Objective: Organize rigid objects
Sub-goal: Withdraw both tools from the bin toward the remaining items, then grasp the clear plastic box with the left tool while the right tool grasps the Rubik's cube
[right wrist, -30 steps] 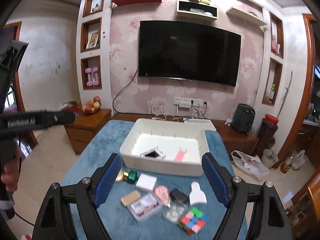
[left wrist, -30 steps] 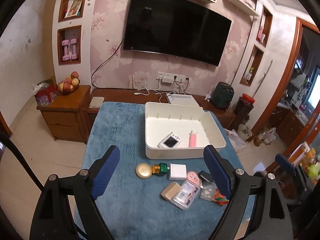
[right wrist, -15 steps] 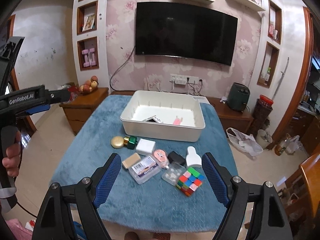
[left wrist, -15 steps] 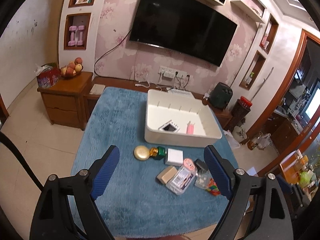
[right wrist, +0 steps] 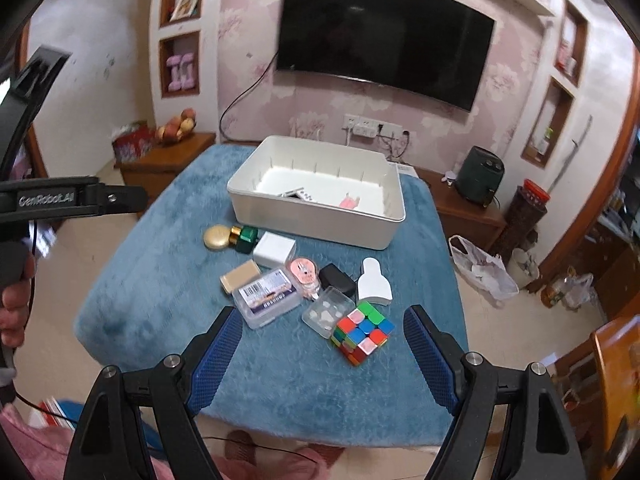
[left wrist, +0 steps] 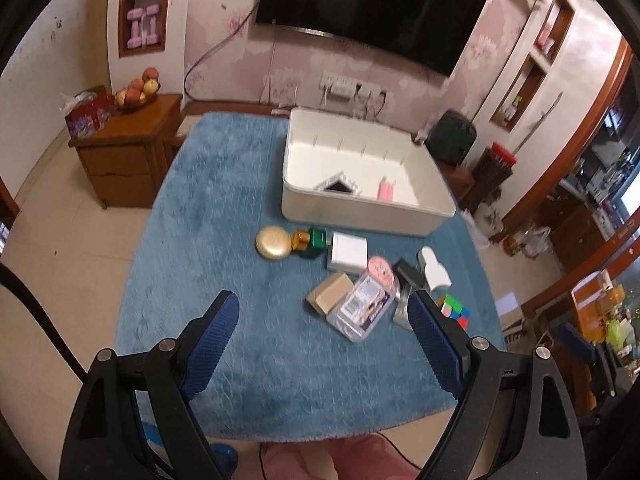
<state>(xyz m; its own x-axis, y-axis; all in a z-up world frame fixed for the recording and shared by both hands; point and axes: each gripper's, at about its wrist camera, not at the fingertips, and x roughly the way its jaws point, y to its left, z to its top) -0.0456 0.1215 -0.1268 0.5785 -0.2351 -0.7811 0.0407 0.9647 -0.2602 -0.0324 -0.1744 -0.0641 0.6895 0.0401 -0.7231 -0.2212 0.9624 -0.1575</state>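
A white bin [left wrist: 362, 216] [right wrist: 312, 220] stands at the far side of a blue-covered table [left wrist: 224, 208] [right wrist: 160, 264], holding a small white device [left wrist: 338, 186] and a pink item [left wrist: 386, 191]. In front of it lie several small objects: a gold disc [left wrist: 273, 242] [right wrist: 216, 237], a green bottle [left wrist: 316, 240] [right wrist: 247, 237], a white box [left wrist: 348, 251] [right wrist: 274, 250], a tan block [left wrist: 330, 288] [right wrist: 240, 275], a clear labelled case [left wrist: 362, 308] [right wrist: 267, 294] and a colour cube [right wrist: 362, 330] [left wrist: 454, 310]. My left gripper [left wrist: 322, 338] and right gripper [right wrist: 320, 350] hover open and empty above the near edge.
A wooden side cabinet [left wrist: 128, 152] with a fruit bowl [left wrist: 136, 90] stands left of the table. A television [right wrist: 380, 36] hangs on the far wall. A dark appliance [right wrist: 482, 182] and bags sit on the floor at right. A hand [right wrist: 14, 304] holds the left gripper's handle.
Both views have tipped downward and sunk toward the table, so the objects now sit higher in the frame and more of the near table edge shows. Both jaws stayed equally wide.
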